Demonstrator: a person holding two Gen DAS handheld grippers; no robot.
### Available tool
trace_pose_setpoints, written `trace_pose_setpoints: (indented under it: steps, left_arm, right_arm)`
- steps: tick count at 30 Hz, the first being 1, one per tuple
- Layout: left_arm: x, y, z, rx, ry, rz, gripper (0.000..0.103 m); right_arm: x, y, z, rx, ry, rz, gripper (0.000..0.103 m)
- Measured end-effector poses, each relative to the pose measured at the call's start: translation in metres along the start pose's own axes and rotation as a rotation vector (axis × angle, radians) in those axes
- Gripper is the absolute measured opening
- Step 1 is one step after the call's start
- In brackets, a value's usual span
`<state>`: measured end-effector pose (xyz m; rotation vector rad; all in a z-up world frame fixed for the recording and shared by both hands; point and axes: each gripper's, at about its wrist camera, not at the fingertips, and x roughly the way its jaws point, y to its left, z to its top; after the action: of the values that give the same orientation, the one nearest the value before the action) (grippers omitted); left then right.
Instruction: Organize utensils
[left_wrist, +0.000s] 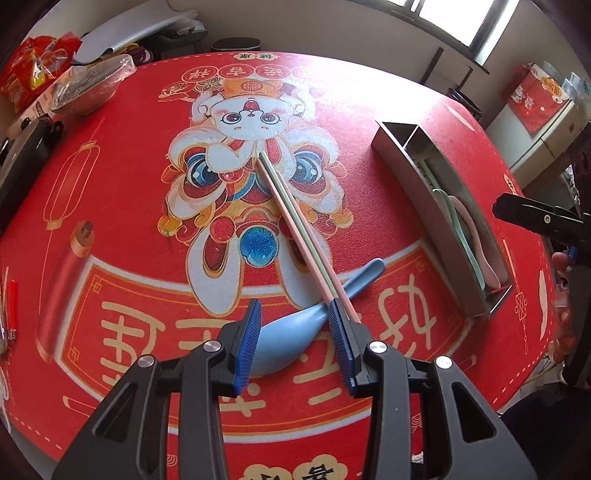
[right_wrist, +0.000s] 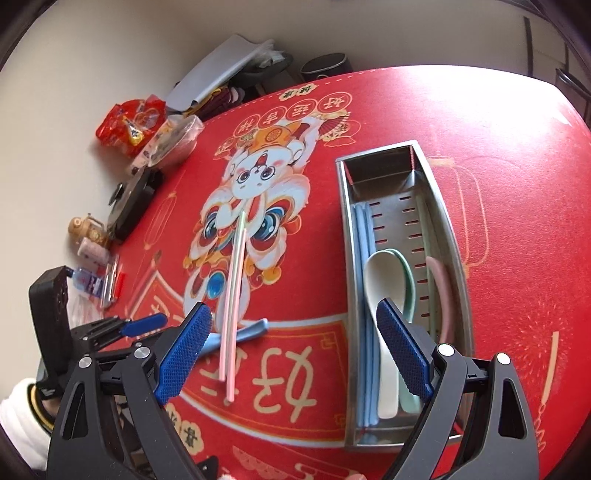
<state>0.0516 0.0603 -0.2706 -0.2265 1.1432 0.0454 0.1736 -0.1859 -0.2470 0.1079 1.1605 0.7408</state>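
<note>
While both grippers (left_wrist: 295, 341) (right_wrist: 293, 349) gape empty, the tray (right_wrist: 345, 229) holds spoons (right_wrist: 382, 280) — perhaps chopsticks (right_wrist: 364, 236).

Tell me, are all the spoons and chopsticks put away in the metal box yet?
Not yet. The metal tray already holds a white spoon, a green spoon, a pink spoon and blue chopsticks. Both grippers are open and empty: the left gripper hovers above the blue spoon. That spoon and the pink and green chopsticks are still on the red mat.
</note>
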Motion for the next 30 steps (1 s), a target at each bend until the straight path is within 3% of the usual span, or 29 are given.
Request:
trace_pose_setpoints:
  steps: [5,13,15,16,22,30]
  left_arm:
    - [-0.001,0.021,-0.001,-0.027,-0.022,-0.032,0.038]
    - [-0.003,0.053,-0.003,-0.107,-0.067,-0.07,0.04]
    - [-0.002,0.059,-0.005,-0.118,-0.067,-0.077,0.04]
    - [-0.002,0.063,-0.006,-0.121,-0.068,-0.08,0.04]
    - [-0.003,0.081,-0.011,-0.149,-0.079,-0.097,0.04]
    - [-0.003,0.093,-0.011,-0.166,-0.088,-0.106,0.04]
  right_arm:
    - [0.015,0.022,0.0,-0.027,0.02,-0.06,0.088]
    - [0.074,0.071,0.005,-0.22,0.098,-0.165,0.087]
    - [0.096,0.078,0.004,-0.247,0.14,-0.189,0.07]
    - [0.106,0.081,0.004,-0.255,0.163,-0.206,0.07]
    - [0.134,0.084,-0.001,-0.252,0.228,-0.249,0.067]
    - [0.143,0.083,-0.001,-0.227,0.238,-0.281,0.066]
